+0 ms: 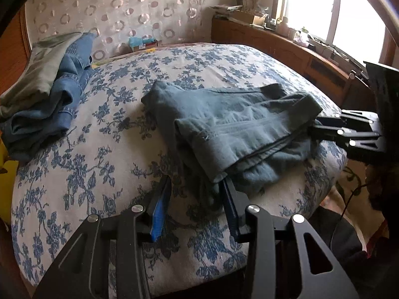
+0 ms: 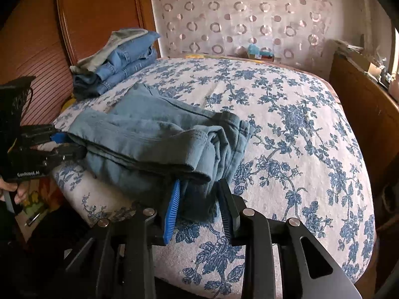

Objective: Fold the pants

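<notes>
Grey-blue pants (image 1: 237,124) lie folded into a thick bundle on the floral bedspread (image 1: 99,149). In the left wrist view my left gripper (image 1: 197,182) stands open at the bundle's near corner. Its right finger (image 1: 232,199) lies against the cloth edge and its blue left pad (image 1: 159,206) is clear of it. My right gripper (image 2: 199,183) is open too, with a hanging fold of the pants (image 2: 149,137) loose between its pads. Each gripper shows in the other's view at the bundle's side: the right gripper (image 1: 321,127) and the left gripper (image 2: 72,144), tips partly under the cloth.
A stack of folded jeans with a grey garment (image 1: 45,94) on top sits at the bed's far left by the wooden headboard (image 2: 94,12). A cluttered wooden counter (image 1: 286,47) runs under the window on the right. A hand (image 2: 15,189) holds the left gripper's handle.
</notes>
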`<state>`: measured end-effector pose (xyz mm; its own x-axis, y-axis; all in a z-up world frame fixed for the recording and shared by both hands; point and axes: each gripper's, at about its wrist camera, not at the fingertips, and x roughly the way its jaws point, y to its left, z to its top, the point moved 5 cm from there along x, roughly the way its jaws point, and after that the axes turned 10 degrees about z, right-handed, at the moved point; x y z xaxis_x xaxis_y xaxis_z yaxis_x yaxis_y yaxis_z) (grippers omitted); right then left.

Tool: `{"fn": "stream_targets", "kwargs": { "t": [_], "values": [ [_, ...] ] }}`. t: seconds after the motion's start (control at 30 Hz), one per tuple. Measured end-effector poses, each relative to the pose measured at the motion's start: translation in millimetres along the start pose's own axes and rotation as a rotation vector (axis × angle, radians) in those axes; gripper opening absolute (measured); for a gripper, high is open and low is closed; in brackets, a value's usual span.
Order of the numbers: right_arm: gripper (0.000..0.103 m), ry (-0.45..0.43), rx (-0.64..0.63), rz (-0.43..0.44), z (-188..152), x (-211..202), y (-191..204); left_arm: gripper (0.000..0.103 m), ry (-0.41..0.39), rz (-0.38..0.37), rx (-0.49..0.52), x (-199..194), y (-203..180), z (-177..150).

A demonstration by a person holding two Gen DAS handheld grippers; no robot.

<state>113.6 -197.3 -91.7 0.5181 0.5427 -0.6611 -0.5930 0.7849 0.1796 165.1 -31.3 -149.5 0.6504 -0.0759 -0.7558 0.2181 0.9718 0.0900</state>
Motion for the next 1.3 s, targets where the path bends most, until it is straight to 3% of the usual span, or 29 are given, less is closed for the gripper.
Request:
{"fn": "stream_targets", "kwargs": {
  "t": [0.4,0.67,0.83,1.13,1.17,1.2,1.23,1.3],
  "values": [
    [0.032,0.003,-0.057,-0.031,28,14,-5,0.042,-0.038,0.023,-0.03,18,9,49],
    [0.032,-0.041,0.006,-0.071,55,27,-33,0.042,-0.064,0.043,-0.084,20,22,61],
    [0.032,-0.05,0.073,-0.036,58,37,-49,0.042,-0.054,0.055,-0.092,26,27,60],
    [0.032,-0.043,0.072,0.023,69,50,-51,0.042,-0.057,0.052,-0.098,33,28,61],
    [0.031,-0.045,0.072,0.036,70,50,-50,0.042,-0.065,0.042,-0.098,31,27,61],
    [0.016,-0.05,0.069,0.05,71,51,-50,0.042,-0.073,0.033,-0.096,29,25,61],
    [0.011,-0.051,0.064,0.053,72,51,-50,0.042,-0.079,0.029,-0.094,28,24,62],
    [0.011,-0.069,0.051,0.044,75,50,-49,0.042,-0.097,0.021,-0.09,24,22,63]
  ]
}}
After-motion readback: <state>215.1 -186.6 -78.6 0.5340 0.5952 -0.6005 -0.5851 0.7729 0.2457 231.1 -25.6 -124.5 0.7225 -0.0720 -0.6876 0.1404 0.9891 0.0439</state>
